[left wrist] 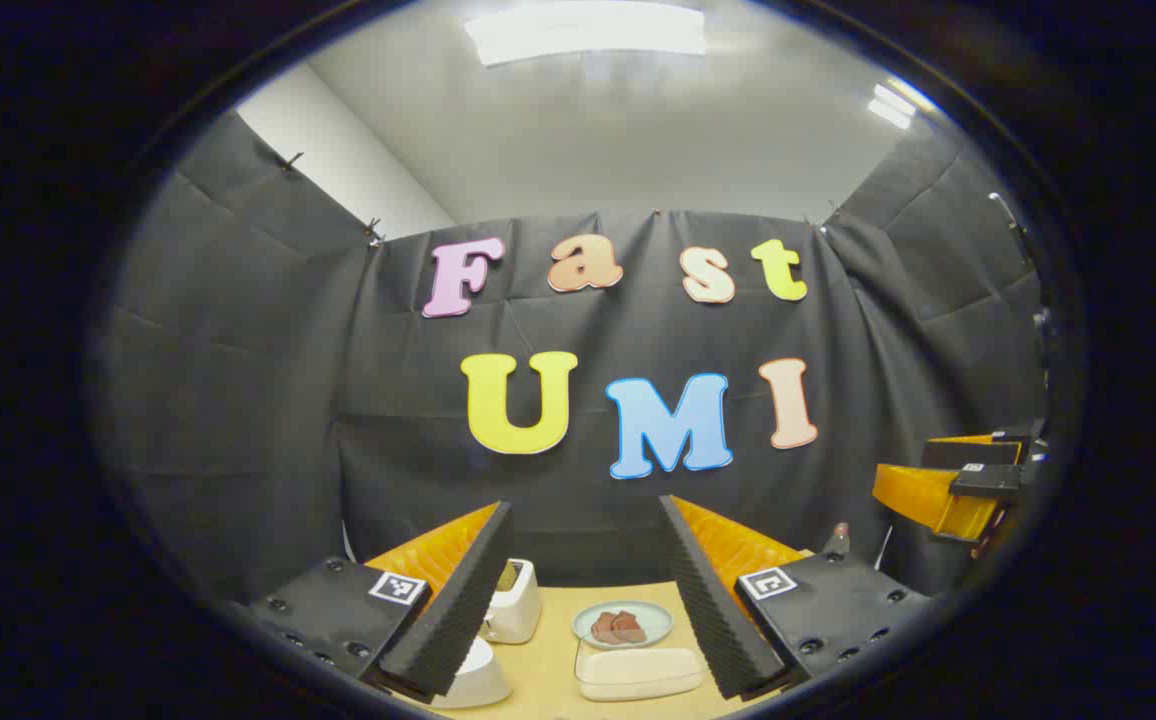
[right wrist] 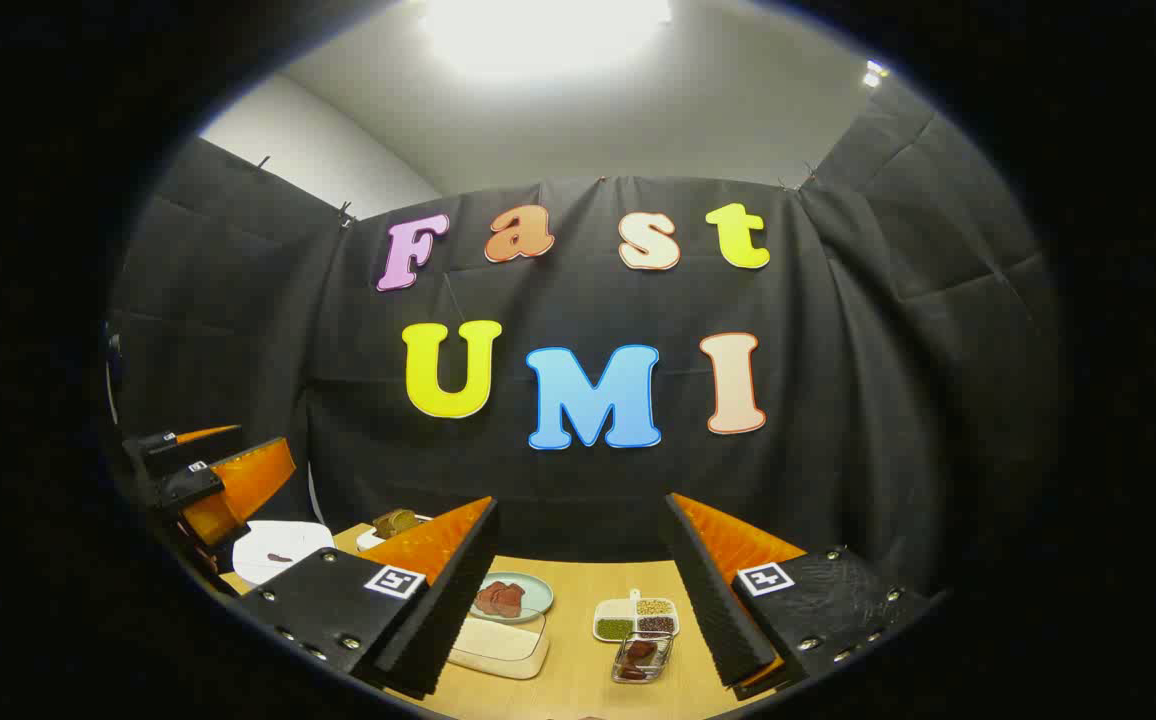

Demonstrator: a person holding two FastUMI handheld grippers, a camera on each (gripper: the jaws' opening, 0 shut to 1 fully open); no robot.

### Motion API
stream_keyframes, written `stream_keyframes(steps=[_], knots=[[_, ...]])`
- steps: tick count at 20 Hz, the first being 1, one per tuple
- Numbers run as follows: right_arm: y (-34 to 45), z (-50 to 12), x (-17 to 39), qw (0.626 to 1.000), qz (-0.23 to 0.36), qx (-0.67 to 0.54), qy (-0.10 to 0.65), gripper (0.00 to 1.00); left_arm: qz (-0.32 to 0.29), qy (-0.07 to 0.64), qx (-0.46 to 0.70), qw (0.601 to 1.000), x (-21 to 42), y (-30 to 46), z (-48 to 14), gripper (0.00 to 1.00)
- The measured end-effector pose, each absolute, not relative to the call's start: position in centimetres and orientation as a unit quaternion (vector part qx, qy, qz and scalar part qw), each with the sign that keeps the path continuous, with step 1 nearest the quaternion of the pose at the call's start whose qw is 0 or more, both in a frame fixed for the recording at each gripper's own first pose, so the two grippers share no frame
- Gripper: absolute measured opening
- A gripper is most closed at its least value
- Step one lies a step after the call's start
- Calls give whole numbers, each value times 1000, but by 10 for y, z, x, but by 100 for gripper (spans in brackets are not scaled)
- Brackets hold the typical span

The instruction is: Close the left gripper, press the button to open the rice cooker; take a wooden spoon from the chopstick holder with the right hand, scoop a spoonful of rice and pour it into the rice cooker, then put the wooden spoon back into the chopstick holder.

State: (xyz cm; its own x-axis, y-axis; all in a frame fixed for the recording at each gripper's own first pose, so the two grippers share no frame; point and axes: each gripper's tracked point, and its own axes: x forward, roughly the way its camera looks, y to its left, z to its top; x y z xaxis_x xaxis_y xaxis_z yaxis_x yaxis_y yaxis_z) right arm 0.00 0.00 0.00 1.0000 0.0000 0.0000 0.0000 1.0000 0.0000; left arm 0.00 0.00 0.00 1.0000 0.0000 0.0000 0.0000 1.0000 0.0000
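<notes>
Rice cooker: most likely the white rounded body (left wrist: 476, 678) low in your left gripper view, at about 7 o'clock, just beside your left finger's base. Too little of it shows to tell whether the lid is up or down.
Same body, right gripper view: a white rounded shape at 8 o'clock, partly behind your near finger.
Left gripper (left wrist: 586, 503): jaws wide apart, nothing between them. It is raised, looking at the booth wall over the table (left wrist: 548, 660).
Right gripper (right wrist: 581, 500): jaws wide apart too, holding nothing, also raised above the table.
Each from the other: your right gripper sits at 3 o'clock in the left gripper view; your left gripper sits at 9 o'clock in the right gripper view. They are well apart.
Toaster (left wrist: 511, 602): white, with something brown in the slot, just behind the white rounded body.
Plate (left wrist: 650, 615): pale blue, with reddish-brown pieces on it, at 6 o'clock between your left fingers.
Lidded box (left wrist: 638, 673): white, just nearer to you than the plate.
Divided dish (right wrist: 638, 618): green, dark and pale grains in separate sections, at 6 o'clock between your right fingers, beside the plate.
Glass dish (right wrist: 641, 658): small and clear, holding something reddish, just in front of the divided dish.
</notes>
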Motion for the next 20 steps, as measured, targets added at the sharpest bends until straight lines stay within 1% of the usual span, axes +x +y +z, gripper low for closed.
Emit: stream_keyframes(steps=[1,2,3,4,9,10,15,16,17,19,20], knots=[[2,1,1,1000,-1,1,0,98,-3,3,2,1000,-1,2,-1,95],[6,1,1,1000,0,0,-1,98,-7,2,1,1000,0,3,-1,95],[8,1,2,1000,0,-3,1,98,-11,1,-2,1000,-1,3,0,100],[9,2,1,1000,0,-5,1,98,-11,1,-4,1000,0,6,-1,98],[16,2,2,1000,0,-4,3,98,-6,1,-5,1000,1,14,-1,98],[17,2,2,1000,1,-5,5,98,-5,3,-2,1000,2,15,-3,95],[22,-5,3,1000,2,0,12,98,-7,25,-2,1000,4,22,-19,95],[22,-5,4,1000,2,0,13,98,-7,28,-2,1000,5,25,-21,98],[23,-7,4,1000,2,0,14,98,-4,29,0,1000,6,28,-22,95],[24,-10,7,1000,2,1,18,98,-3,33,6,999,8,32,-25,95],[24,-10,8,1000,2,2,20,98,-2,34,11,999,9,34,-28,98]])
